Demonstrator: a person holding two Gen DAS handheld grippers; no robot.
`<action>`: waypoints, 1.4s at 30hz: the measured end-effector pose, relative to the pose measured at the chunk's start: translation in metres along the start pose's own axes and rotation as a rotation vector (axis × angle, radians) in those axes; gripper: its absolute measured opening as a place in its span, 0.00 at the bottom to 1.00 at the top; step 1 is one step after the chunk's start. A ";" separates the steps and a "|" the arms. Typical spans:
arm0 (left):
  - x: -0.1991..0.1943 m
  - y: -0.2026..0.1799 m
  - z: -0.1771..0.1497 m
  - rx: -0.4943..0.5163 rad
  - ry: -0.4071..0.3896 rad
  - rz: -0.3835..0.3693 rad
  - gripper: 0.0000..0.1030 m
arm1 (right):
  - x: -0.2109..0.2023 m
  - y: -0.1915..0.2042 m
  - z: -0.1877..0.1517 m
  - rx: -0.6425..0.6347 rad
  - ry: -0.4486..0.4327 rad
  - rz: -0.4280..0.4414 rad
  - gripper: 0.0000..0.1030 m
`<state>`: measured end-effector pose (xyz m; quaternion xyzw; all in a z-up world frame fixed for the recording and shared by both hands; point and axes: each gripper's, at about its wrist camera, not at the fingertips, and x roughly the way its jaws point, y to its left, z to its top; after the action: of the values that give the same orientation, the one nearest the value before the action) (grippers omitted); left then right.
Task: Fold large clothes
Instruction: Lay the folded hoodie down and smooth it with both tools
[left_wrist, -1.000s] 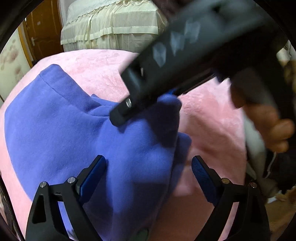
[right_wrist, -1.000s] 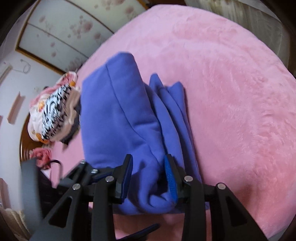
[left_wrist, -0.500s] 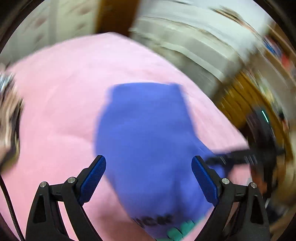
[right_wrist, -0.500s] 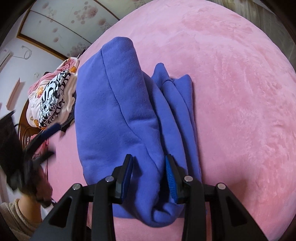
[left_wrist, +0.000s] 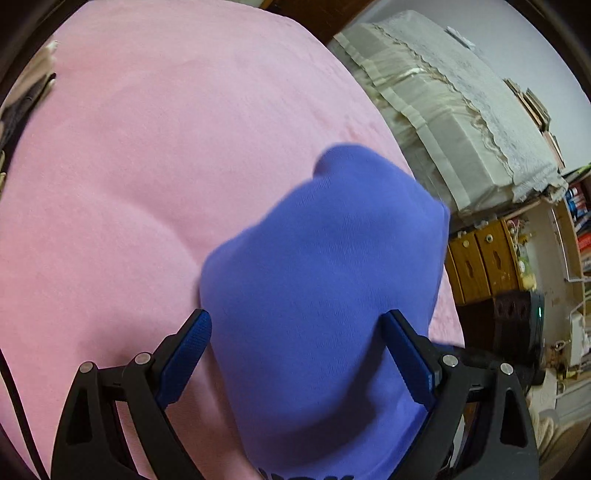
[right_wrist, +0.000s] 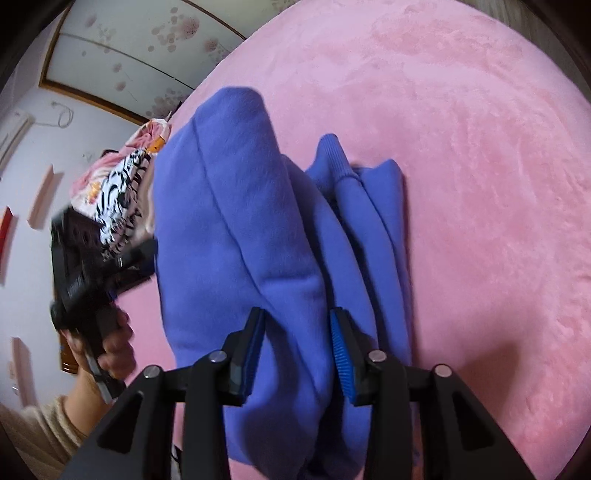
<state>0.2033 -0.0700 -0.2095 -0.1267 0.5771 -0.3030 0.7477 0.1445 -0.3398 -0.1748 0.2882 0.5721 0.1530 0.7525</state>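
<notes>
Now the purple sweatshirt (right_wrist: 236, 229) lies bunched and partly folded near the middle of the pink blanket (right_wrist: 480, 184), thick fleece stacked in lengthwise rolls, with a ribbed cuff (right_wrist: 332, 158) poking out on its far side and dark lettering just showing at the bottom of the left wrist view. A second ago the left gripper (left_wrist: 295, 354) hung low over the fabric, crossed by the other tool; it has since swung round to face the garment's rounded end, its jaws spread wide and the cloth between them unpinched. The right gripper (right_wrist: 297, 347) has not let go: it stays pinched on a thick fold of the sweatshirt. That suggests the left is re-aiming for a fresh hold so the next fold can be made. Beyond the sweatshirt, a heap of patterned clothes (right_wrist: 118, 184) sits by the blanket's far-left edge, and a lace-covered cabinet (left_wrist: 461, 122) stands past the bed.
</notes>
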 end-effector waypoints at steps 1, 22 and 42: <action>0.005 0.000 0.001 0.006 0.011 0.004 0.90 | 0.004 -0.001 0.005 0.008 0.008 0.019 0.55; 0.026 -0.037 0.003 0.073 0.059 0.109 0.90 | -0.018 0.015 0.015 -0.162 -0.065 -0.010 0.12; 0.083 -0.090 -0.013 0.180 -0.041 0.436 1.00 | 0.023 -0.044 -0.003 -0.005 -0.098 -0.186 0.13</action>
<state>0.1758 -0.1882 -0.2301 0.0619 0.5463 -0.1820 0.8152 0.1441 -0.3610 -0.2203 0.2389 0.5585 0.0696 0.7913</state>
